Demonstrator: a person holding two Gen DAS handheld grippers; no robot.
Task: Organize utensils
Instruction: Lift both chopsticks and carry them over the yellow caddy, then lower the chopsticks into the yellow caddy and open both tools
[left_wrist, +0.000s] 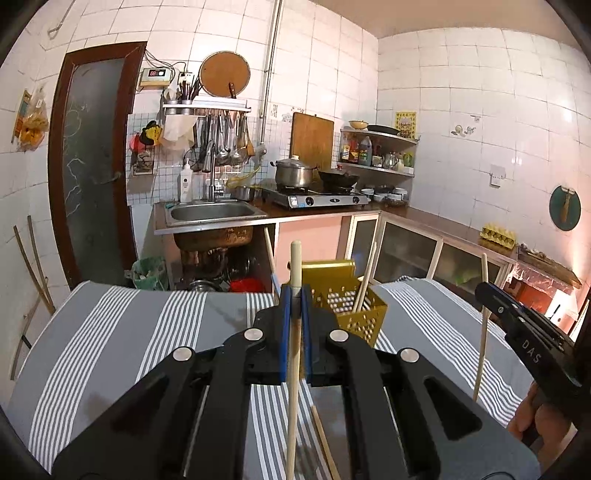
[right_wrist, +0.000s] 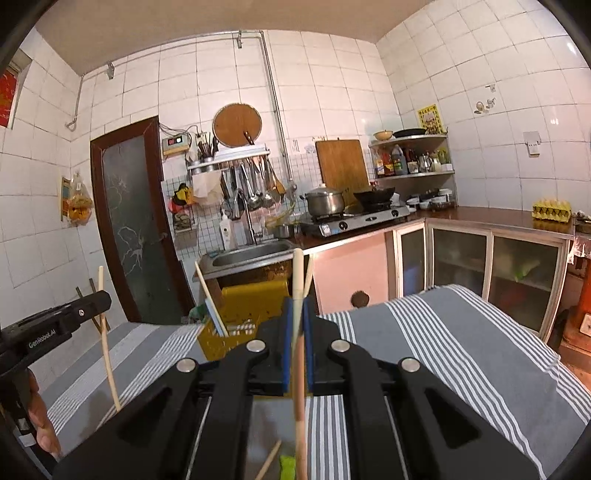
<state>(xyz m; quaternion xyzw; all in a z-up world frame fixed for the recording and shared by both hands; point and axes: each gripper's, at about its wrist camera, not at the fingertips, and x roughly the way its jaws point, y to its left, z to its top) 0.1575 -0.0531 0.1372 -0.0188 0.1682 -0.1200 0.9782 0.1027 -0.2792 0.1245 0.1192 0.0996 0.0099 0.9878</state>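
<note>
**Both tongs clamped on a chopstick each, above the striped cloth**

Left gripper (left_wrist: 294, 295): jaws fully closed, blue pads pinching a pale wooden chopstick (left_wrist: 293, 354) that stands near-upright, centre of the left wrist view, tip sticking above the pads. Right gripper (right_wrist: 298, 308): same, closed tight on its own chopstick (right_wrist: 298, 369), centre of the right wrist view. Yellow perforated basket (left_wrist: 347, 299) sits on the grey-white striped cloth (left_wrist: 110, 332) just behind the left pads, right of centre, w/ more chopsticks leaning in it. Another stick lies on the cloth at bottom centre. Kitchen counter w/ sink (left_wrist: 214, 212) in the background, mid-frame.
</note>
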